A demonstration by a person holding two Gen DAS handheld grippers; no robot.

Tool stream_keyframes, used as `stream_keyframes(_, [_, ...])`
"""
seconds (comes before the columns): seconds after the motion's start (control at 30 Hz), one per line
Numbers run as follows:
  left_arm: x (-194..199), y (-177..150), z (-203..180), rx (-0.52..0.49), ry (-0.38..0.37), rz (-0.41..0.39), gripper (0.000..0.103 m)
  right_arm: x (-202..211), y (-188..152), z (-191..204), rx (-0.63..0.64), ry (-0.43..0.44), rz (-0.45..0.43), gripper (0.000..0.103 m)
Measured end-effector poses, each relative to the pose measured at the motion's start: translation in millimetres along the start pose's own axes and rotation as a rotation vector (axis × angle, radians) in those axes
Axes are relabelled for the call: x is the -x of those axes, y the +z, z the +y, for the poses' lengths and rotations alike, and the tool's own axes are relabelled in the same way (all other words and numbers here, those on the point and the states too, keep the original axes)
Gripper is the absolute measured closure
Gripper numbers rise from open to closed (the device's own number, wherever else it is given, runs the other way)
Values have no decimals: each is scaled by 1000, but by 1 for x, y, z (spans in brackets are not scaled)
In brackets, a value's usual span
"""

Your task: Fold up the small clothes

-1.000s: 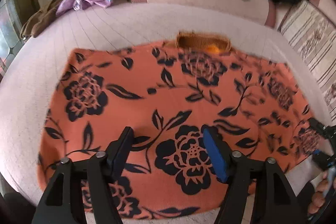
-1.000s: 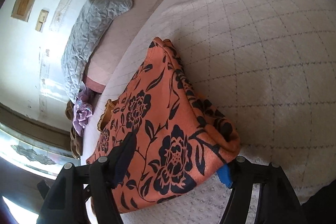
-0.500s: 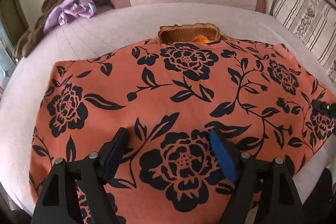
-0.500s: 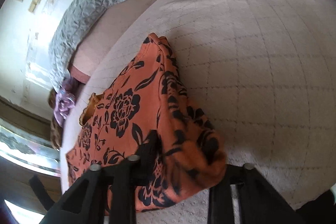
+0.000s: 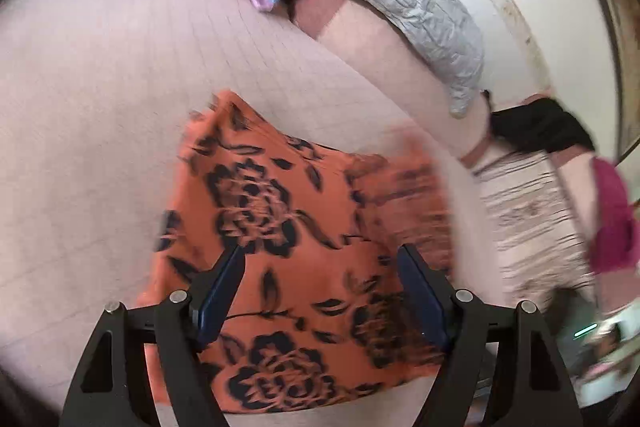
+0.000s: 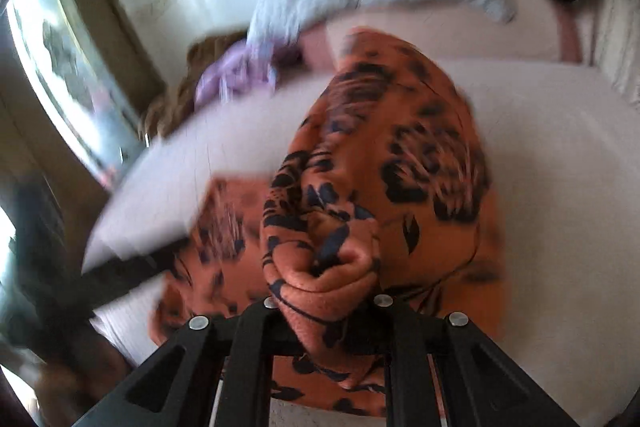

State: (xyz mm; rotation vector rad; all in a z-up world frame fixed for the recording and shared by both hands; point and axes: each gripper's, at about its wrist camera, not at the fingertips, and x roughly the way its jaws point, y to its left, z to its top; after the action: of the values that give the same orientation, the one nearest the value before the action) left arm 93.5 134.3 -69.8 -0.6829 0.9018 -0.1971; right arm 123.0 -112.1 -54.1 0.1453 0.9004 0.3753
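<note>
Presently, a bunched edge of the orange black-flowered fleece garment [image 6: 380, 187] is clamped in the right gripper [image 6: 326, 301] at lower centre and lifted over the pale quilted bed [image 5: 100, 87]. Nothing is held by the left gripper [image 5: 320, 291], jaws wide. A fold-over appears under way; laying the edge across is required.

My right gripper [image 6: 326, 301] has closed on the cloth's [image 6: 400, 163] corner and lifted it; a bunched fold now rises in front of the camera. Cloth [image 5: 280, 227] no longer flat, right side blurred mid-move. My left gripper [image 5: 320, 291] swung round, now facing the bed's [image 5: 100, 87] far corner, jaws wider apart.
</note>
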Motion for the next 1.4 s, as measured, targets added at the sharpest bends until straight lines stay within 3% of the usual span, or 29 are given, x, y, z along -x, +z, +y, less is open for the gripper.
stream_keyframes(0.07, [-16, 5, -6, 6, -48, 48, 24, -21, -12, 0, -23, 11, 57, 90])
stream_keyframes(0.13, [-34, 9, -16, 22, -117, 101, 24, -21, -16, 0, -27, 9, 48, 90])
stream_keyframes(0.23, [-62, 16, -36, 16, -150, 164, 24, -14, -16, 1, -9, 12, 37, 90])
stream_keyframes(0.37, [-90, 14, -58, -29, -116, 246, 24, -10, -23, 5, 25, 13, 16, 90])
stream_keyframes(0.5, [-105, 16, -72, -49, -126, 263, 26, -1, -28, 6, 33, 21, -17, 90])
stream_keyframes(0.57, [-115, 18, -79, -64, -131, 277, 53, 2, -31, 7, 47, 19, -24, 90])
stream_keyframes(0.6, [-122, 19, -80, -67, -106, 301, 83, 3, -32, 7, 51, 20, -26, 90])
stream_keyframes(0.7, [-125, 25, -82, -77, -56, 313, 88, 6, -34, 10, 59, 7, -30, 90])
stream_keyframes(0.8, [-73, 31, -109, -225, -92, 180, 89, 13, -31, 16, 57, 28, -32, 90])
stream_keyframes(0.87, [-36, 30, -122, -339, -68, 83, 88, 28, -25, 30, 74, 55, -64, 90])
stream_keyframes(0.9, [-22, 31, -117, -343, -55, 51, 88, 34, -23, 38, 83, 76, -75, 90])
stream_keyframes(0.97, [-12, 37, -93, -308, -55, 42, 88, 44, -21, 64, 130, 107, -94, 89])
stream_keyframes(1.03, [-24, 44, -46, -204, -17, 91, 88, 37, -25, 86, 167, 127, -80, 89])
stream_keyframes(1.13, [-62, 36, 13, -79, 90, 213, 87, -6, -37, 107, 180, 152, 34, 89])
stream_keyframes(1.17, [-68, 33, 22, -52, 69, 222, 87, -26, -44, 112, 183, 149, 94, 89])
stream_keyframes(1.23, [-61, 34, 23, -23, 20, 197, 86, -51, -55, 111, 130, 159, 174, 89])
stream_keyframes(1.3, [-56, 39, 17, -44, 14, 177, 84, -43, -53, 111, 113, 169, 157, 89])
stream_keyframes(1.4, [-53, 50, 17, -33, 48, 142, 68, -34, -48, 108, 108, 179, 149, 89])
